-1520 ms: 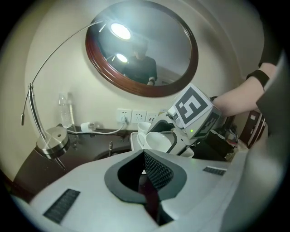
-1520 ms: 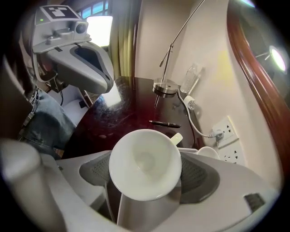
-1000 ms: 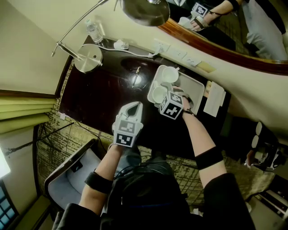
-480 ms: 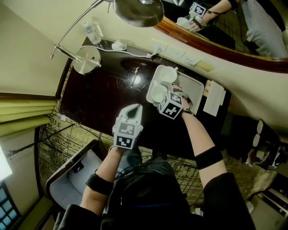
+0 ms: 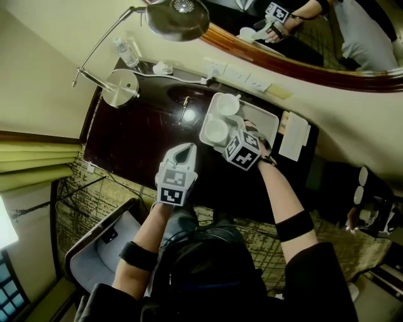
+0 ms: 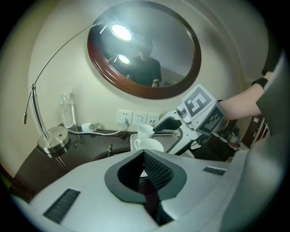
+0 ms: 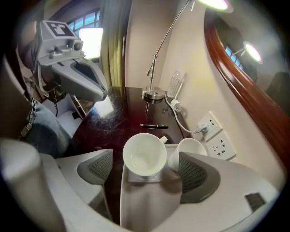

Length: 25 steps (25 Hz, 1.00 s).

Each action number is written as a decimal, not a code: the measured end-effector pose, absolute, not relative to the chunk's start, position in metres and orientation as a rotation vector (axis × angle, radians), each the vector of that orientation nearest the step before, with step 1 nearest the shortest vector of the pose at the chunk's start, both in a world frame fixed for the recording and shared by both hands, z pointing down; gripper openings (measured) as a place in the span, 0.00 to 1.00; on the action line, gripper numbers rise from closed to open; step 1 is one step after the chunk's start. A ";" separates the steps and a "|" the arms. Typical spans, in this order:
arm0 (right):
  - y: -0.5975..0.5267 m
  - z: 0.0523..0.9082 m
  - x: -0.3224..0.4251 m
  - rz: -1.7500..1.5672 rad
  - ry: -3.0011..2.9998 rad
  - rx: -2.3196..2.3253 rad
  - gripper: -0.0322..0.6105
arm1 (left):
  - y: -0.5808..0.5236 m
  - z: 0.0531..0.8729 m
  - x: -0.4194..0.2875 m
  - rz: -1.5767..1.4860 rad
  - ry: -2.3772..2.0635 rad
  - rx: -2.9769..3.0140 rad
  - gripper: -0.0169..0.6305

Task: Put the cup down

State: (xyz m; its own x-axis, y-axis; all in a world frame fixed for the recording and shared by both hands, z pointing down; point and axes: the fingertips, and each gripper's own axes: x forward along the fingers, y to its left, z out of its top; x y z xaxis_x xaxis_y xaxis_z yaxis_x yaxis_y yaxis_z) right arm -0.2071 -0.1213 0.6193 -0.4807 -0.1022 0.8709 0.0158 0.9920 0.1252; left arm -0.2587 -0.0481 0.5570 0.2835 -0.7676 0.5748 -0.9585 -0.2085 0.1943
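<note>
Two white cups stand on a white tray (image 5: 267, 118) at the back of a dark desk (image 5: 135, 135). The near cup (image 5: 216, 131) (image 7: 145, 155) stands upright on the tray, the other cup (image 5: 228, 104) (image 7: 189, 150) just behind it. My right gripper (image 5: 238, 139) (image 7: 146, 176) hangs over the near cup. Its jaws have just been opening and stand wide, with the pads (image 7: 195, 174) clear of the cup on both sides. My left gripper (image 5: 184, 151) (image 6: 144, 168) is shut with nothing in it, above the desk's front part.
A desk lamp (image 5: 177, 16) arches over the desk from its round base (image 5: 121, 85). Beside the base are a water bottle (image 5: 125, 50) and a charger cable; a pen (image 5: 184, 108) lies left of the tray. Wall sockets (image 5: 236, 72), a mirror (image 5: 302, 44), papers (image 5: 293, 135), a chair (image 5: 101, 245).
My right gripper has lifted a little off the near cup, which stays on the tray. The left gripper has kept its place.
</note>
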 end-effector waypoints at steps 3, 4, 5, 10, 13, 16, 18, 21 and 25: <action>-0.120 0.599 -0.195 -0.091 -2.123 0.111 0.74 | -0.046 0.545 -0.249 0.497 -1.561 2.055 0.03; -0.119 0.595 -0.188 -0.069 -2.135 0.131 0.74 | -0.045 0.541 -0.245 0.499 -1.572 2.059 0.03; -0.119 0.589 -0.181 -0.051 -2.148 0.153 0.73 | -0.044 0.537 -0.243 0.499 -1.586 2.060 0.03; -0.114 0.557 -0.138 0.037 -2.219 0.261 0.72 | -0.037 0.517 -0.225 0.457 -1.638 2.054 0.03; -0.112 0.542 -0.106 0.075 -2.252 0.350 0.60 | -0.031 0.508 -0.211 0.464 -1.634 2.066 0.03; -0.115 0.530 -0.071 0.127 -2.301 0.471 0.51 | -0.027 0.500 -0.197 0.498 -1.631 2.083 0.03; -0.116 0.523 -0.045 0.158 -2.326 0.554 0.46 | -0.025 0.497 -0.189 0.511 -1.630 2.082 0.03; -0.111 0.511 -0.012 0.207 -2.334 0.642 0.36 | -0.023 0.492 -0.181 0.514 -1.633 2.069 0.03; -0.106 0.504 0.028 0.231 -2.337 0.756 0.24 | -0.021 0.485 -0.167 0.533 -1.635 2.089 0.03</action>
State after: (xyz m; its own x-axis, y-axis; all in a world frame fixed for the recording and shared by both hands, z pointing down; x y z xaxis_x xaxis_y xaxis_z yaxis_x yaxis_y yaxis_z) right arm 0.0276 -0.1063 0.5044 -0.6138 -0.4583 0.6428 -0.5755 0.8172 0.0332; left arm -0.1671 -0.0213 0.4852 0.2302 -0.8062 0.5450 -0.9725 -0.2105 0.0994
